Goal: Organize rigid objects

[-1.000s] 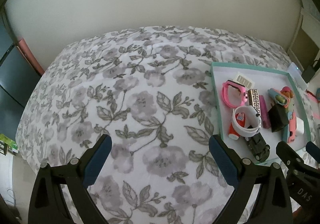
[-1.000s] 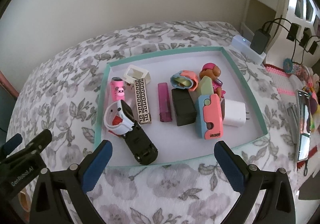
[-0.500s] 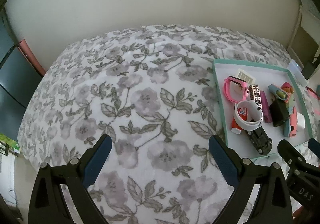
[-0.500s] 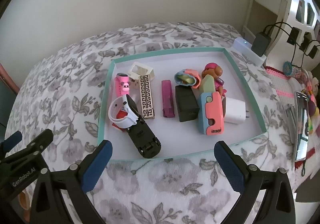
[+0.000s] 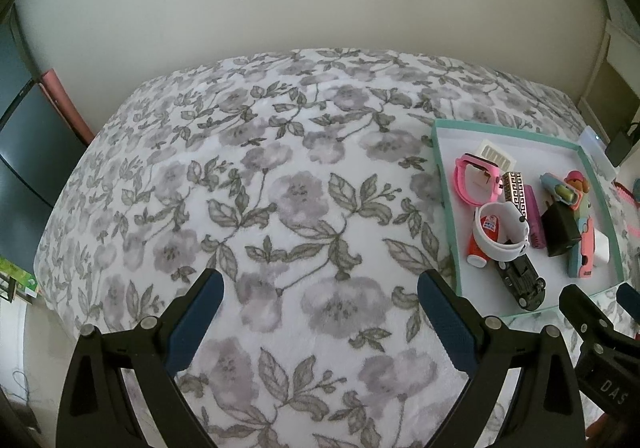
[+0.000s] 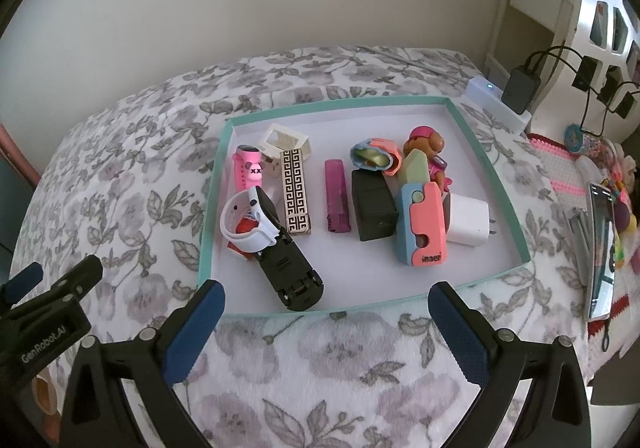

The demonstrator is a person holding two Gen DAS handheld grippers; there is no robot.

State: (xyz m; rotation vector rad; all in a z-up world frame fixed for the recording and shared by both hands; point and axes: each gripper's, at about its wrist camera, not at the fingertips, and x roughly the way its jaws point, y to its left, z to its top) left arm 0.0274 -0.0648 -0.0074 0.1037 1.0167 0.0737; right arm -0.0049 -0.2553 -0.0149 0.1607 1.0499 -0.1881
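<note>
Rigid objects: I saw them all lying inside the teal-rimmed tray (image 6: pixel 496 184) on the floral bedspread (image 5: pixel 280 208); none lay loose on the fabric in either view.
Left gripper (image 5: pixel 316 308): I held it over bare bedspread, left of the tray, jaws wide and holding nothing.
Tray, left part: a pink watch (image 6: pixel 249 170), a cream frame-like piece (image 6: pixel 285 141), a white band (image 6: pixel 250 226) around something red, and a black toy car (image 6: pixel 290 274) nearest me, its far end touching the band.
Tray, middle: a gold-patterned bar (image 6: pixel 295 198) and a purple lighter (image 6: pixel 337 197) lay side by side, apart from each other.
Tray, right part: a black charger (image 6: pixel 374 210), a coral and blue case (image 6: pixel 422 226), a white plug (image 6: pixel 470 224), a round pastel piece (image 6: pixel 374 156) and a toy figure (image 6: pixel 428 146) sat crowded, touching or overlapping.
Right gripper (image 6: pixel 326 310): I kept it at the tray's near rim, jaws wide and empty.
Progress: I judged the gathering done, since everything was in the tray; what the final arrangement should be I could not tell.
Left to do: probably separating the right-hand cluster and the band from the car.
</note>
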